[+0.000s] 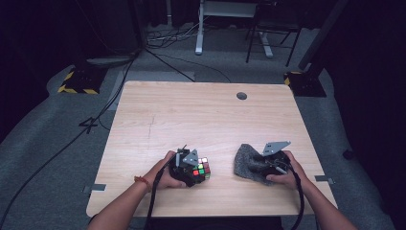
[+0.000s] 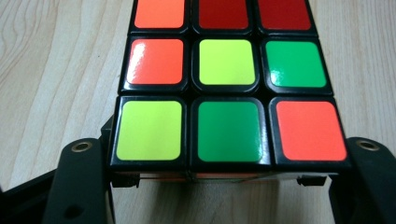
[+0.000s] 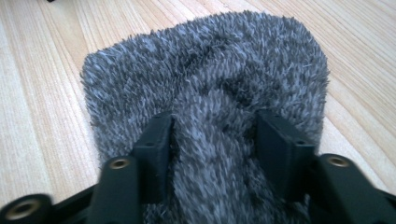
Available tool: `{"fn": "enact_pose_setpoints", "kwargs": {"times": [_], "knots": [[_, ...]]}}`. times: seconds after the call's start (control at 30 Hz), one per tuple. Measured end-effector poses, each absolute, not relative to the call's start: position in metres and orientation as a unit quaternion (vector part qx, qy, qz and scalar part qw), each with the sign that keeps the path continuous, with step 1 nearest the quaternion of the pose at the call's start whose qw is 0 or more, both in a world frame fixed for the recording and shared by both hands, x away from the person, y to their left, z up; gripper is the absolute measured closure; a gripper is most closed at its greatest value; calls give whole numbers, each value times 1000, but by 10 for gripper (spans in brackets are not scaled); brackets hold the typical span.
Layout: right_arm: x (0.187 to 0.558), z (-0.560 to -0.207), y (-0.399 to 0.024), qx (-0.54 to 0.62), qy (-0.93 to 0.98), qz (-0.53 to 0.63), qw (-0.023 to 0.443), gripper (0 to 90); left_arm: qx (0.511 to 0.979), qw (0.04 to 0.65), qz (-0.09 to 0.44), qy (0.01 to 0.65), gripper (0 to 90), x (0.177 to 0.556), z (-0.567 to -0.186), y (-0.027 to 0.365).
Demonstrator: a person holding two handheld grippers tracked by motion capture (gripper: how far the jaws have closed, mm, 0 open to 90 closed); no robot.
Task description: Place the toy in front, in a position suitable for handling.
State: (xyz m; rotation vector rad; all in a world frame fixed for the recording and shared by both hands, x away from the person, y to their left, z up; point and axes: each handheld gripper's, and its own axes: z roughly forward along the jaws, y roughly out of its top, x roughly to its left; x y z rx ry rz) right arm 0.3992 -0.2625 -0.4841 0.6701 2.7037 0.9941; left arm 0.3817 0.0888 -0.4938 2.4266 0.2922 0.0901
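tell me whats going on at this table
A person works two handheld grippers at a wooden table. The left gripper is clamped on a Rubik's cube resting on the table. The right gripper straddles a raised fold of a fuzzy grey cloth; whether its pads press the fold is unclear.

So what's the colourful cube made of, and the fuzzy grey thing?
The cube looks like hard plastic: black frame, glossy coloured squares that reflect the light. The grey cloth looks like soft, matte microfibre or plush, judging by its short shaggy fibres, though the exact fabric is uncertain.
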Motion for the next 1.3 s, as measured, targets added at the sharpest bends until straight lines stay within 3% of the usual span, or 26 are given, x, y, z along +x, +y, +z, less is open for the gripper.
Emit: {"fn": "enact_pose_setpoints", "kwargs": {"times": [0.2, 0.33, 0.93, 1.3], "knots": [[394, -483, -259, 221, 914, 323, 107, 714, 932, 342, 33, 115, 333, 384, -494, 77], [393, -481, -259, 216, 915, 321, 115, 775, 932, 344, 35, 111, 332, 385, -494, 69], [389, -460, -258, 205, 892, 388, 108, 785, 936, 336, 56, 95, 337, 387, -481, 56], [389, -426, -232, 172, 883, 420, 119, 785, 935, 340, 62, 76, 337, 392, -466, 43]]}}
